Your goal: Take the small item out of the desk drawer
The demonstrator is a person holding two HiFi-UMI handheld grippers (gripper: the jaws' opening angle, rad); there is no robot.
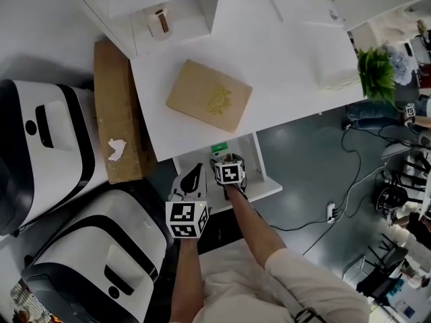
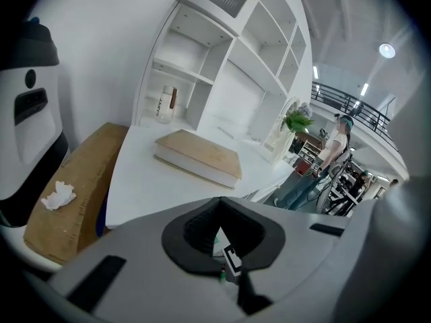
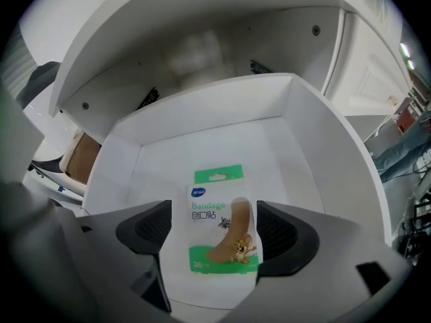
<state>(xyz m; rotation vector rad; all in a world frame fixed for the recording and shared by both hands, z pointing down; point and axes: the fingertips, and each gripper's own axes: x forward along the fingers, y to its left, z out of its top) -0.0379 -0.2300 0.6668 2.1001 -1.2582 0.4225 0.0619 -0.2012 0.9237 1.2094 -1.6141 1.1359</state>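
The white desk drawer (image 1: 269,184) stands pulled out under the desk. A small bandage packet (image 3: 217,229), white and green with a cartoon print, lies flat on the drawer (image 3: 202,113) floor; in the head view only its green top (image 1: 219,148) shows. My right gripper (image 3: 217,241) reaches down into the drawer with its jaws wide open, one black pad on each side of the packet and neither pressing on it. From above, its marker cube hides most of the right gripper (image 1: 227,160). My left gripper (image 1: 190,178) hangs left of the drawer, its tips meeting, shut on nothing (image 2: 219,200).
A tan book (image 1: 209,95) lies on the white desk (image 1: 289,52). A cardboard box (image 1: 118,113) with a crumpled tissue (image 1: 116,148) stands at the desk's left, beside two white machines (image 1: 40,153). Shelves hold a small bottle (image 1: 161,22). A plant (image 1: 376,69) and floor cables (image 1: 337,200) are at right.
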